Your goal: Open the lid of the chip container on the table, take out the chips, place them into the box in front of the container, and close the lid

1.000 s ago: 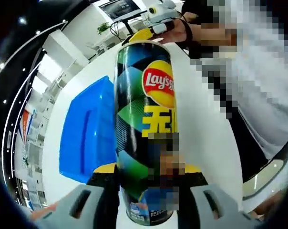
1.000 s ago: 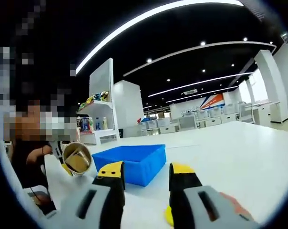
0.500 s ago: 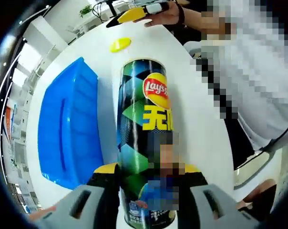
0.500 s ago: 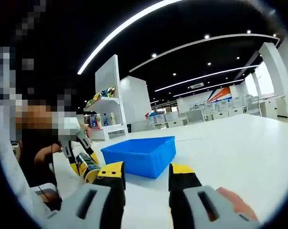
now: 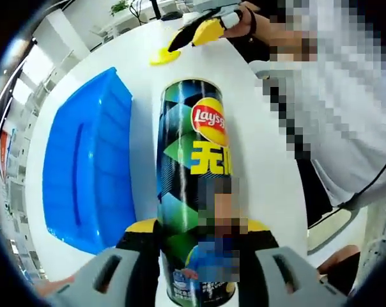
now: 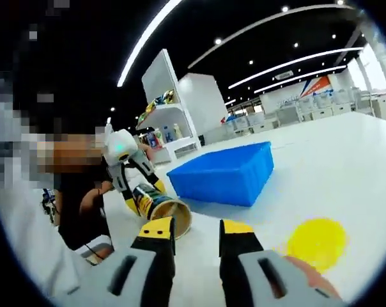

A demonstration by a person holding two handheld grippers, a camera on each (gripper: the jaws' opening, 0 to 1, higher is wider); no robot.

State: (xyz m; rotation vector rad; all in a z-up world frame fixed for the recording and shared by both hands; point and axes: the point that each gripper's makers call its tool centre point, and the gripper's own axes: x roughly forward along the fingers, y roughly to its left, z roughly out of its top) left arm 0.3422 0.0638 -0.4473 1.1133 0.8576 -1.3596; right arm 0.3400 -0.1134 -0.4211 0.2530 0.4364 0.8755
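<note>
Left tongs (image 5: 196, 256) pinched tilted can (image 5: 193, 192); lid (image 6: 316, 242) off on tabletop (image 6: 346, 166); right tongs (image 6: 196, 233) spread, empty. Next: tip chips into box (image 5: 84, 173).

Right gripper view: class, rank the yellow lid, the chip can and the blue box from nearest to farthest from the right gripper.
1. Yellow lid, on the table just right of the right gripper.
2. Chip can, left, in the left gripper.
3. Blue box, farther back, centre.
</note>
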